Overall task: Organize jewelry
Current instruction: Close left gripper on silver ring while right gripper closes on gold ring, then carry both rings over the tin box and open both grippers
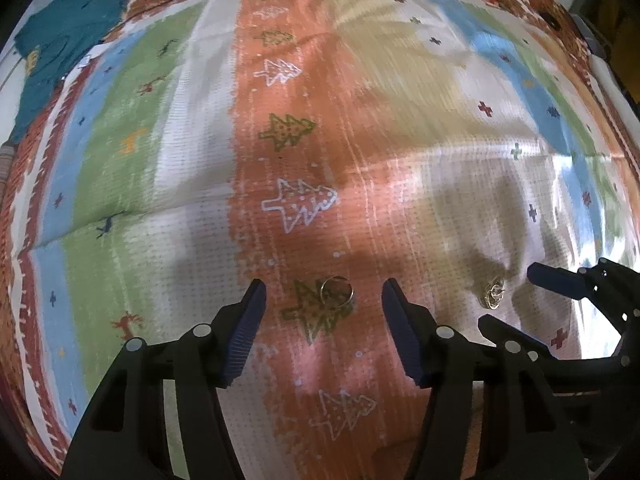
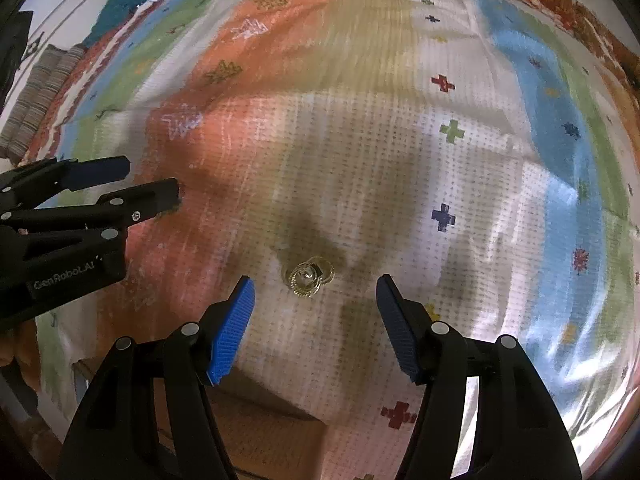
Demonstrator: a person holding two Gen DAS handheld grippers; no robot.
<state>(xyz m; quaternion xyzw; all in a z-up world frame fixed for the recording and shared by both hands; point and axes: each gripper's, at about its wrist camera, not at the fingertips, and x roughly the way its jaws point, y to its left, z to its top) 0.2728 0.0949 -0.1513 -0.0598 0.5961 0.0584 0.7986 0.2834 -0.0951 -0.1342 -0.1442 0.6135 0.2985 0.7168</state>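
Left gripper (image 1: 323, 334) spread above a ring (image 1: 339, 290); right gripper (image 2: 314, 330) spread above what may be an earring (image 2: 307, 277). Risk: pads snag the patterned cloth (image 1: 360, 140), or a small piece slips aside.

Striped patterned cloth (image 1: 180, 160) bears a ring (image 1: 340, 290); gold earring (image 2: 308, 276) nearby.

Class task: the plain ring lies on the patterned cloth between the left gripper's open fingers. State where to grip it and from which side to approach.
Grip the ring across its thin band, coming straight down from above. It lies nearly flat on the cloth, so the left gripper probably needs one fingertip on each outer edge.
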